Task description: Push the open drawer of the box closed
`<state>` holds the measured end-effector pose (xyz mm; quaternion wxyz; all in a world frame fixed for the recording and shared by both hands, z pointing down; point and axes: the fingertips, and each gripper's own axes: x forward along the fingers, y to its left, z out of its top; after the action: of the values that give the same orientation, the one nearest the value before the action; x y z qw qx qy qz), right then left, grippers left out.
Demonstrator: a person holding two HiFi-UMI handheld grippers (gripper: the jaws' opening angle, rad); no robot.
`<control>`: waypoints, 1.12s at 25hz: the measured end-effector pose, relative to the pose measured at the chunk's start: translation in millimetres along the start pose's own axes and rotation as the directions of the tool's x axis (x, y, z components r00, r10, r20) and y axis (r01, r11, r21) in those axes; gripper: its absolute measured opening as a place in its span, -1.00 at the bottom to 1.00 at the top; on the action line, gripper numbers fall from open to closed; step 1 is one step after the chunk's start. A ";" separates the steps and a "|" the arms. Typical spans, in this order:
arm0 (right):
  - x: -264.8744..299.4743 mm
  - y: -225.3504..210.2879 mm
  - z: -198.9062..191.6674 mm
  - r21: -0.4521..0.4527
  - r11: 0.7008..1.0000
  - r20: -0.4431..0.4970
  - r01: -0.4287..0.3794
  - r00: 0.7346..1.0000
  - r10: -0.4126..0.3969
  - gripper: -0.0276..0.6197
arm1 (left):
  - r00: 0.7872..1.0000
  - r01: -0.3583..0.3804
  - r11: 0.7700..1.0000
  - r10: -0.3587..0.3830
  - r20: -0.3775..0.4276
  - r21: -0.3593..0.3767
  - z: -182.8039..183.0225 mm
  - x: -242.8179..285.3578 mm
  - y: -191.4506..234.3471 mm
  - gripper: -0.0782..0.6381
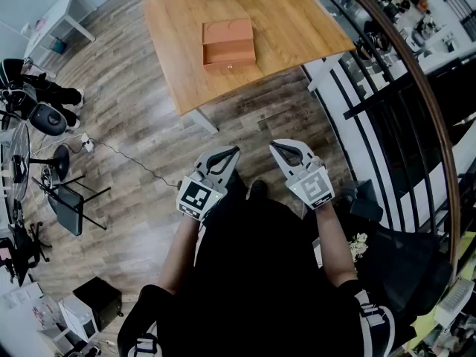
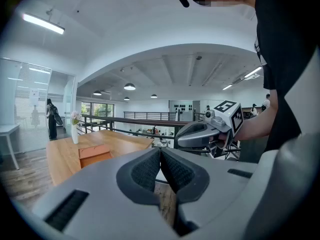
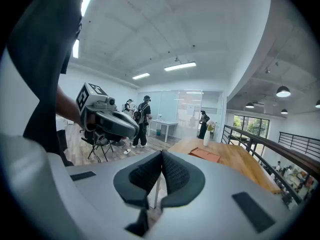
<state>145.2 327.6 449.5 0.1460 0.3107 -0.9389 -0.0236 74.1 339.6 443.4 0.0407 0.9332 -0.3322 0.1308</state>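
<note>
light: bright, even indoor, shadows soft | src: ceiling strip light point(image 2: 44, 23) + round lamps point(image 2: 129, 86), window point(image 2: 93, 109) daylight at back | head view: sharp, strong fisheye, railing point(image 1: 418, 76) bows at rt edge | gripper views: dark vignette in corners, left gripper point(image 2: 160, 154) close-up slightly soft, bg sharp

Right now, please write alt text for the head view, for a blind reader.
A person holds the left gripper and right gripper, both shut, over a wood floor, short of a table bearing a box with its drawer open.

Black top point(image 1: 253, 274); grey, marker-cubed left gripper point(image 1: 235, 152)
</note>
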 end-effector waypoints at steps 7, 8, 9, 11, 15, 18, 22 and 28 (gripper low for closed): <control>6.2 5.8 1.7 0.000 1.000 -0.004 -0.010 1.000 0.010 -0.87 | 1.000 -0.015 1.000 0.015 0.002 -0.005 0.1 -10.6 4.2 -0.72; 7.5 6.0 2.1 -0.001 1.000 -0.003 -0.013 1.000 0.013 -0.87 | 1.000 -0.017 1.000 0.017 0.002 -0.006 0.2 -11.8 5.1 -0.72; 8.7 6.4 2.9 0.000 1.000 0.000 -0.018 1.000 0.018 -0.87 | 1.000 -0.020 1.000 0.021 0.002 -0.007 0.4 -12.7 5.9 -0.72; 10.8 7.3 5.2 0.004 1.000 0.007 -0.028 1.000 0.028 -0.87 | 1.000 -0.025 1.000 0.025 0.002 -0.008 0.9 -14.1 7.0 -0.72; 14.9 11.2 9.2 0.005 0.999 0.015 -0.042 0.999 0.042 -0.87 | 0.999 -0.037 0.999 0.037 -0.002 -0.012 0.8 -18.6 9.0 -0.72; 14.9 12.8 10.0 -0.005 0.999 0.028 -0.051 0.998 0.051 -0.87 | 0.999 -0.046 0.999 0.046 -0.003 -0.016 -0.6 -21.4 7.8 -0.72; 12.4 13.7 4.9 -0.011 0.998 0.022 -0.054 0.998 0.054 -0.86 | 0.998 -0.055 0.998 0.055 -0.004 -0.015 -3.1 -22.7 3.9 -0.72; 5.7 15.0 0.9 -0.030 0.998 0.021 -0.061 0.998 0.062 -0.86 | 0.998 -0.067 0.998 0.068 0.006 -0.017 -1.5 -23.2 -3.0 -0.72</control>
<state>131.9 336.3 452.1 0.1410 0.2792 -0.9491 -0.0362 58.4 356.4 438.5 0.0431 0.9215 -0.3648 0.1262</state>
